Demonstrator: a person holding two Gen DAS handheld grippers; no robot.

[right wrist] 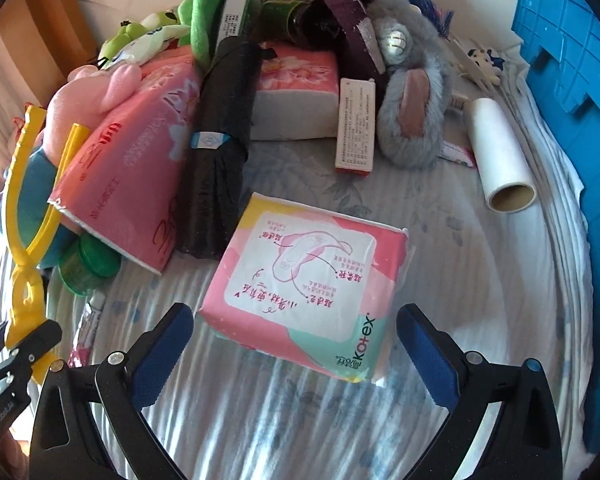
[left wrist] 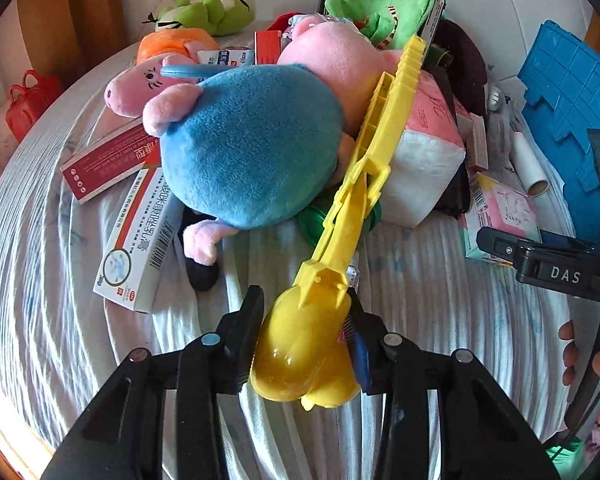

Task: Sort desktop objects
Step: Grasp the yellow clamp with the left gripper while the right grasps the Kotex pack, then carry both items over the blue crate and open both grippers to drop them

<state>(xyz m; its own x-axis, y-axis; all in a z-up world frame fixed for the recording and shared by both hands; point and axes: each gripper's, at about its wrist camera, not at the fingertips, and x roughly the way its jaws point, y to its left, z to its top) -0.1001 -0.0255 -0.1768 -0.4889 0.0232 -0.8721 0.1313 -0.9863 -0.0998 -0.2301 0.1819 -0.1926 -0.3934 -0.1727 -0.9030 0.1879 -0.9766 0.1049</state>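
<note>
A pale patterned cloth [left wrist: 440,300] covers the whole work surface, and a blue plastic crate [left wrist: 564,80] stands along its right edge. Most of the clutter is heaped at the far side of the cloth. The biggest item there is a pig plush in a blue outfit [left wrist: 252,144], lying on its back with a second pink plush head [left wrist: 132,84] just beside it and a green plush [left wrist: 208,12] farther back. A soft pack of tissues [left wrist: 424,148] leans against the pig plush, and 2 flat medicine boxes [left wrist: 140,236] lie at its left.

A long yellow clamp toy [left wrist: 364,168] rests across the pig plush and the tissue pack, its rounded scoop end reaching toward the camera. The left gripper [left wrist: 304,344] is clenched on that scoop end, with both pads pressing its sides.

In the right wrist view, a pink and white Kotex pad pack [right wrist: 308,296] lies flat on the cloth near the front, apart from the heap. The right gripper [right wrist: 296,352] stands released, its 2 blue-padded fingers [right wrist: 164,352] spread on either side of the pack's near edge without touching it. Behind the pack lie a black folded umbrella [right wrist: 220,144], a grey furry slipper [right wrist: 412,108] and a white paper roll [right wrist: 500,152].
</note>
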